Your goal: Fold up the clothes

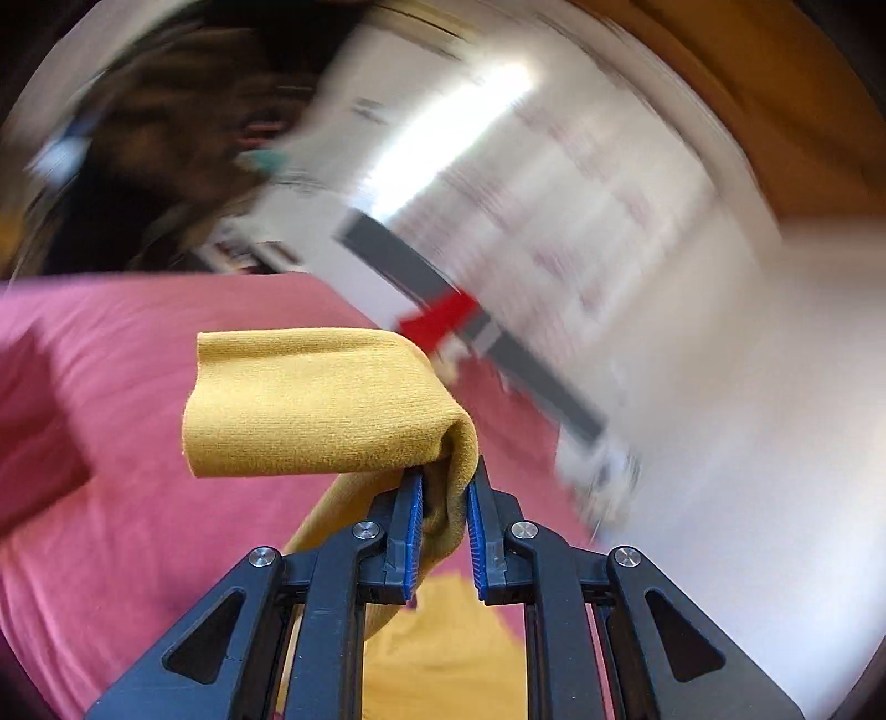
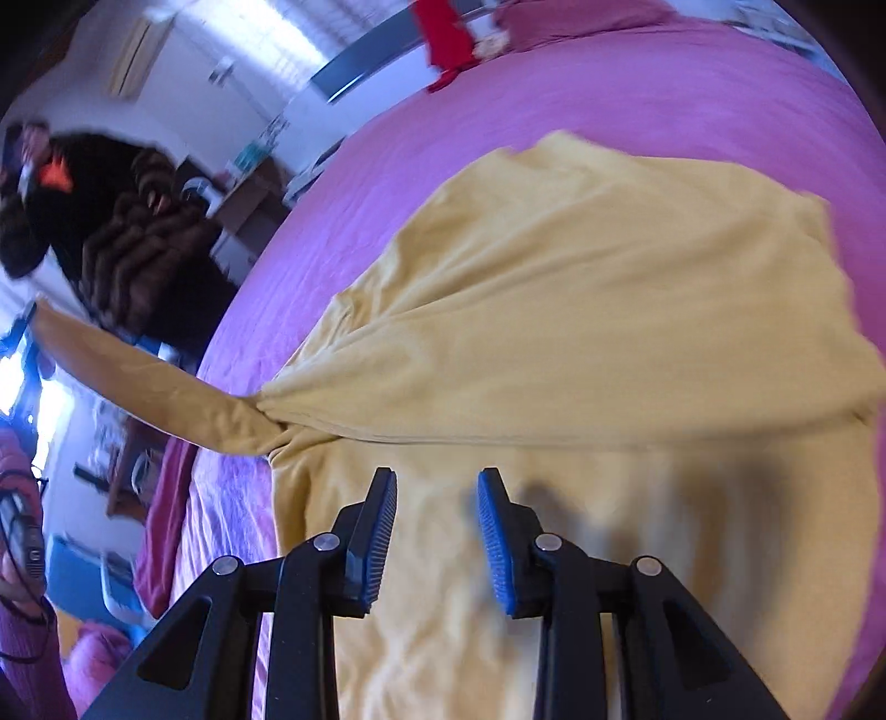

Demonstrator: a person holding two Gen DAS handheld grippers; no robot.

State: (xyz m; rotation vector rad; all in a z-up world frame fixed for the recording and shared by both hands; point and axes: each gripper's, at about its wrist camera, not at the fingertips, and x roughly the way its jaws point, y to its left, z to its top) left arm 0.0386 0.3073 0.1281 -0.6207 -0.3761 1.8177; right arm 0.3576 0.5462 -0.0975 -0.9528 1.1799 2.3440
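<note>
A mustard-yellow garment (image 2: 581,332) lies spread on a pink bed sheet (image 2: 554,99). One long sleeve (image 2: 144,382) is pulled out taut to the left, off the bed's edge. My left gripper (image 1: 446,482) is shut on the cuff end of that yellow sleeve (image 1: 310,404) and holds it up above the sheet (image 1: 138,498). My right gripper (image 2: 437,482) is open and empty, hovering just above the garment's lower body.
A red item (image 2: 448,39) lies at the far end of the bed by a grey bar (image 2: 365,61). A dark brown fuzzy heap (image 2: 138,255) sits left of the bed. The left wrist view's background is motion-blurred, with a white wall (image 1: 692,332).
</note>
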